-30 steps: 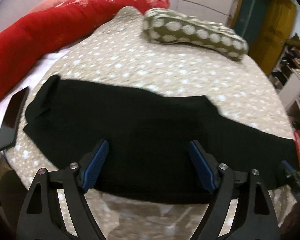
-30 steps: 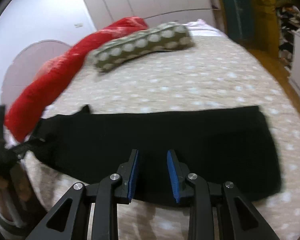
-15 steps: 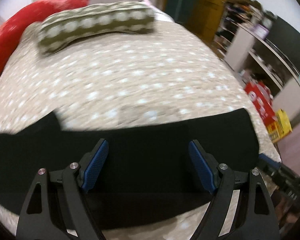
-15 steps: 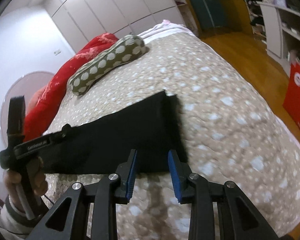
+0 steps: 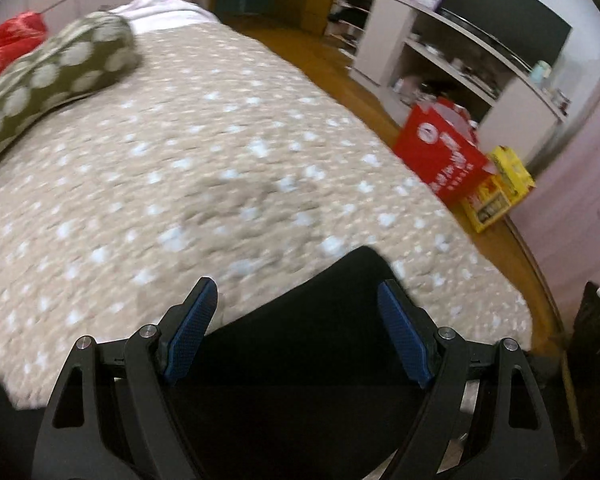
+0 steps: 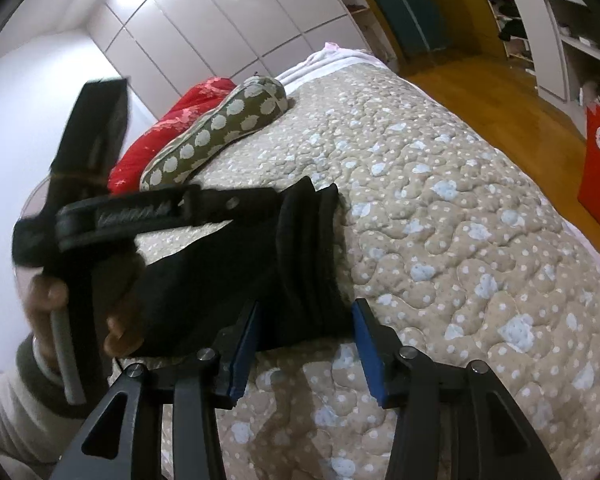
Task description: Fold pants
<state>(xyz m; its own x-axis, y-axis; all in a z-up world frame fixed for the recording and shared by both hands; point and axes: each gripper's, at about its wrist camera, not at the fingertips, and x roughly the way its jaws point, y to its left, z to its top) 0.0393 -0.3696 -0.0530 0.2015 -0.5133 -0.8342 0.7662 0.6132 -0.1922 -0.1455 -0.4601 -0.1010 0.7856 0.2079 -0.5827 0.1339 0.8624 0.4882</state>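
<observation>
Reading nothing legible on red bag (image 5: 440,160)

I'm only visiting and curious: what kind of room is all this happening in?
Most likely a home bedroom. The black pants lie on a bed with a quilted spotted bedspread, a dotted pillow sits near the head, and white wardrobe doors line the far wall.

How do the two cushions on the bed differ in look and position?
The green cushion carries pale dots; the red cushion has only faint pale flecks. The green cushion lies in full view on the quilt; the red cushion sits behind it, nearer the wall, partly hidden. Both are long and soft-looking.
</observation>
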